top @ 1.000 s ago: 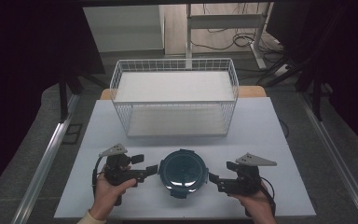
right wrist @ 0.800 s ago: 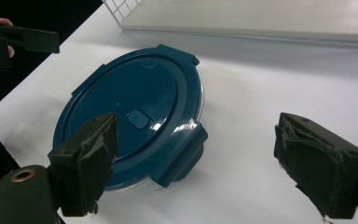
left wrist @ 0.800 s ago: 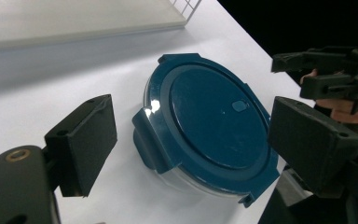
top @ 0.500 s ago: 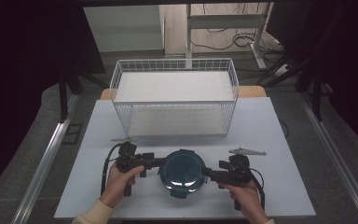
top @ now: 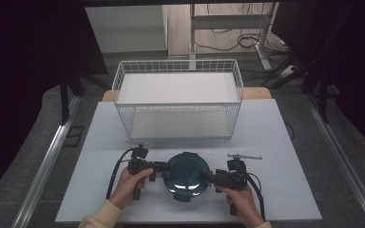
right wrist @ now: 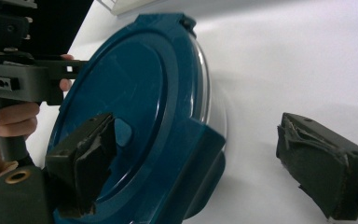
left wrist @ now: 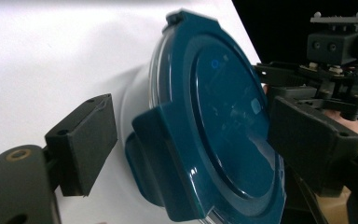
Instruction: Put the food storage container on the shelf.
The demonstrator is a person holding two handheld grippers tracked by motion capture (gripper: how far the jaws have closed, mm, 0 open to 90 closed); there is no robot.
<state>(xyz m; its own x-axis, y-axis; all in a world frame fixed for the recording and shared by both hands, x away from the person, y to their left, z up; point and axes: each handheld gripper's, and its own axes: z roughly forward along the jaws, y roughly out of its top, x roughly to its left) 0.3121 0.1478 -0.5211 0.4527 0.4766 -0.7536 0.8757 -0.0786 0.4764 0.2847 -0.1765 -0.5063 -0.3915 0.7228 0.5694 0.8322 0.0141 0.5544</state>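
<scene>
Moved: both grippers have closed in beside the container (top: 186, 176).
Left gripper (top: 164, 167): jaws wide, straddling a latch tab.
Right gripper (top: 207, 178): jaws wide, straddling the opposite tab.

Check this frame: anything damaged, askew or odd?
One thing: in the right gripper view, the pads on the right gripper look torn and frayed at their edges. The round blue lidded container sits flat on the white table, lid on, with both grippers' open jaws straddling its side latches. The wire basket stands square.
</scene>
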